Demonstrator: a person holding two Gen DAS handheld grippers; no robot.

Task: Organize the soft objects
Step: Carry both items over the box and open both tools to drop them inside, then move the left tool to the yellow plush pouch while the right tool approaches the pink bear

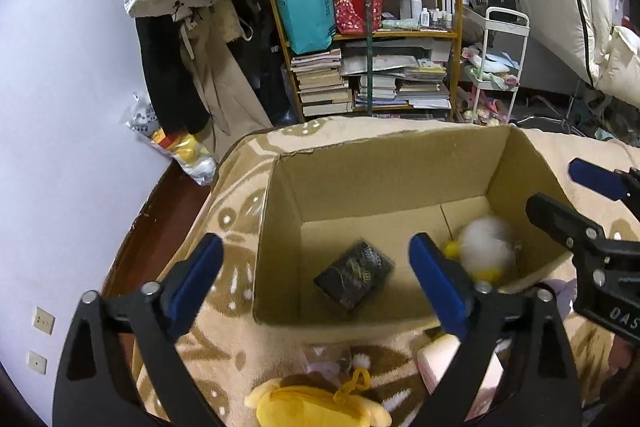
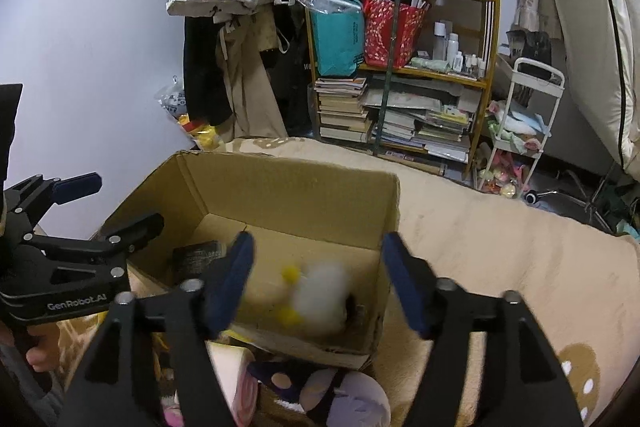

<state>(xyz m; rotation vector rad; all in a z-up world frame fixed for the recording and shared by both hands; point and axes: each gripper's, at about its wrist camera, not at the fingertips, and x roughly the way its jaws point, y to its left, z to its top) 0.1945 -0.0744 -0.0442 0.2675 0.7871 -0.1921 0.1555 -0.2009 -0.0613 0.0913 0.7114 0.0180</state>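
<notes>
White plush [image 1: 486,247] lay in the box [image 1: 384,163], on its floor at the R end, past the L tool [image 1: 316,283] at about 1 o'clock and dead ahead, 12 o'clock, between the tips of the R tool [image 2: 316,283]. Both tools stood wide, nothing gripped. Plush was round, fluffy, w/ yellow bits at its edge, motion-blurred. A black packet [image 1: 354,277] lay at its 9 o'clock. Yellow plush [image 1: 316,407] sat outside on the blanket [image 1: 224,227].
</notes>
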